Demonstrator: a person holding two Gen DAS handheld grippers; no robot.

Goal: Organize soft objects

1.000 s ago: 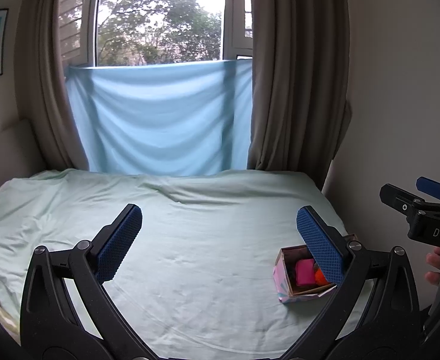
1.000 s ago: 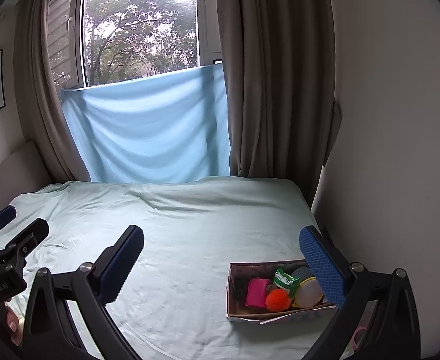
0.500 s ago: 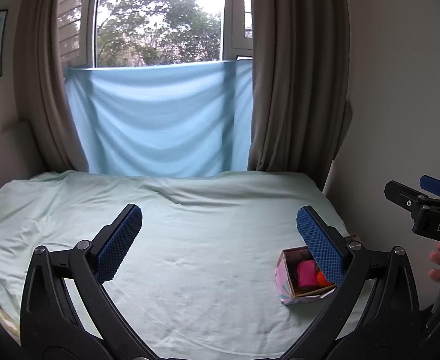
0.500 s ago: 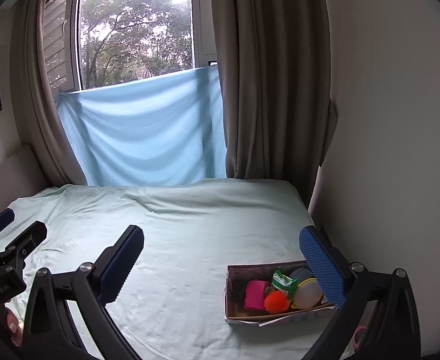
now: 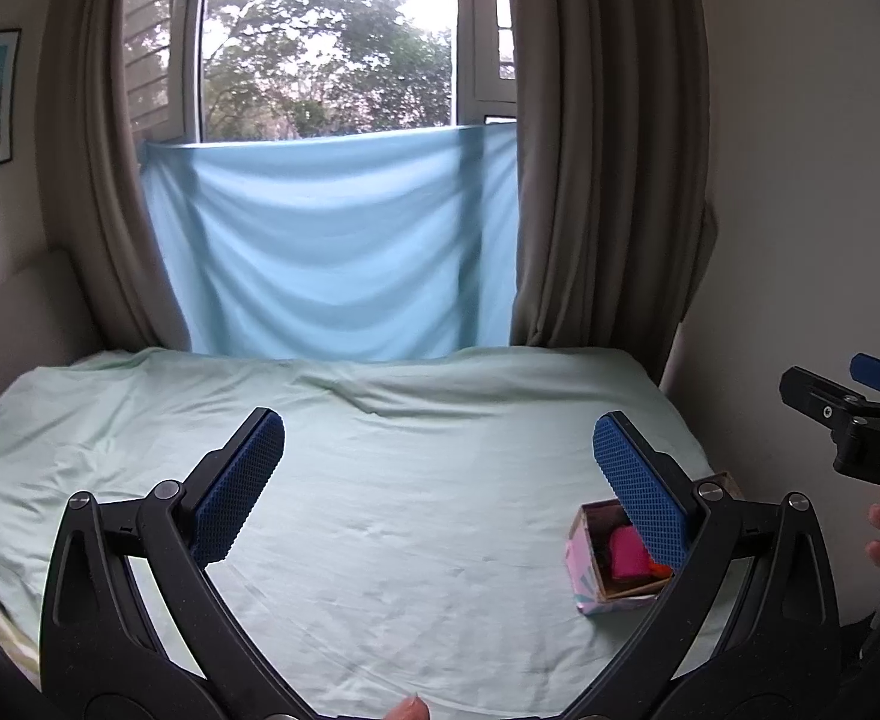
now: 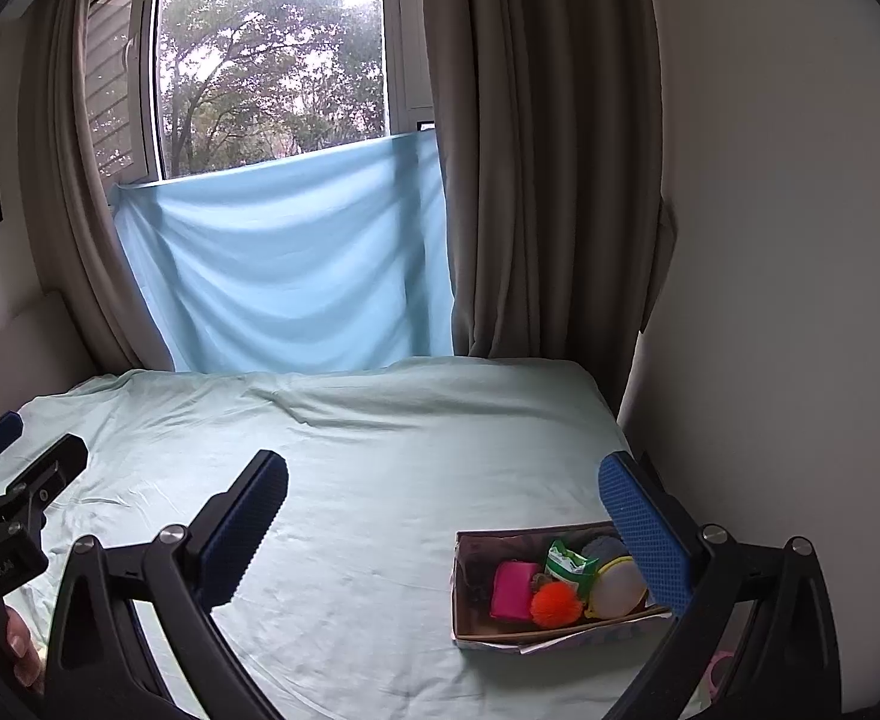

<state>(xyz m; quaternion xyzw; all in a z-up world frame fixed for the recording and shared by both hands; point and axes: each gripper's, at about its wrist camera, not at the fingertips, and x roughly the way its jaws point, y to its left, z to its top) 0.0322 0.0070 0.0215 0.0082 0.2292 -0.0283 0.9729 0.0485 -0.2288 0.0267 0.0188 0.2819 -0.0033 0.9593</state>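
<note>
A small cardboard box (image 6: 467,594) sits on the pale green bed sheet (image 6: 350,480) near the right edge. It holds a pink soft block (image 6: 512,589), an orange fuzzy ball (image 6: 554,603), a green packet (image 6: 569,564) and a round pale pouch (image 6: 614,589). The box also shows in the left wrist view (image 5: 584,564), partly behind the right finger. My right gripper (image 6: 443,516) is open and empty above the sheet, left of the box. My left gripper (image 5: 440,480) is open and empty over the middle of the bed.
A light blue cloth (image 5: 332,240) hangs across the window between brown curtains (image 5: 596,150). A white wall (image 6: 770,240) runs along the bed's right side. A padded headboard (image 5: 14,312) stands at the left.
Both grippers have drifted slightly; the right wrist view has shifted a little so the box sits marginally lower left. Both stay open and empty.
</note>
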